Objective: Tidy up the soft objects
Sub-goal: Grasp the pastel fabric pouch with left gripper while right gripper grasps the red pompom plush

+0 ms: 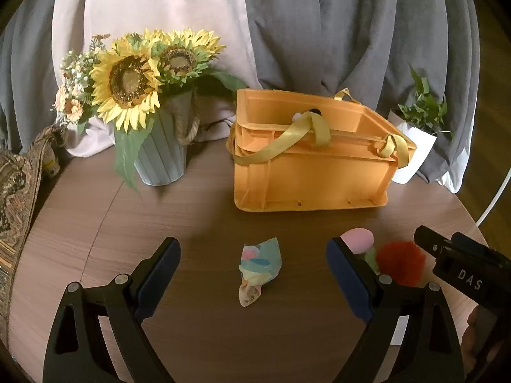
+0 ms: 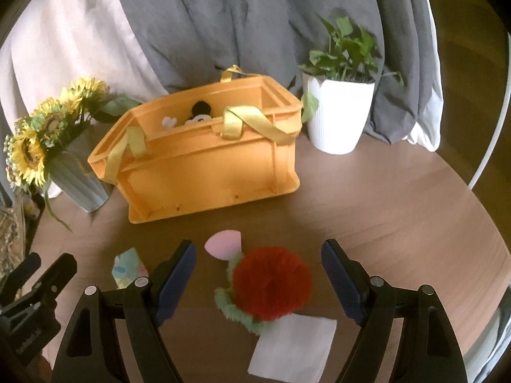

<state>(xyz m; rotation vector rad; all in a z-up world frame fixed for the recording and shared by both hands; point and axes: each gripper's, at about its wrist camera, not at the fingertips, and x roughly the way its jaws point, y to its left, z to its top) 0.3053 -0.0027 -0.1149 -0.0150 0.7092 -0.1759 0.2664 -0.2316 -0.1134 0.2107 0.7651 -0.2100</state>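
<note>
From your left wrist camera, your left gripper (image 1: 254, 274) is spread wide and holds nothing. A small pastel cloth bundle (image 1: 259, 268) lies on the round wooden table (image 1: 198, 217) between the two fingers, touching neither. Just past your right-hand finger sits a pink egg-shaped sponge (image 1: 359, 242), and beside it a red fluffy pom-pom (image 1: 400, 261) with a bit of pale green fuzz showing at its edge. Your right gripper (image 1: 460, 265) enters from the right edge beside the pom-pom; from here you cannot tell how far it is open. Farther back stands the orange plastic crate (image 1: 309, 172) with yellow ribbon handles (image 1: 287, 137), a grey vase of sunflowers (image 1: 159, 156) to its left and a white potted plant (image 1: 415, 146) to its right, all against grey and pale curtains (image 1: 319, 32).

From your right wrist camera, your right gripper (image 2: 258, 274) is also wide open and empty. The red pom-pom (image 2: 271, 284) lies between its fingers on a green fuzzy piece (image 2: 233, 311), whose near end reaches a white paper square (image 2: 293, 346). The pink sponge (image 2: 222, 244) lies just beyond, touching the green fuzz. The pastel bundle (image 2: 127, 266) sits left of your left-hand finger, near your left gripper (image 2: 35, 287) at the frame's edge. Inside the crate (image 2: 204, 172) you can see black and white soft toys (image 2: 198, 115).
</note>
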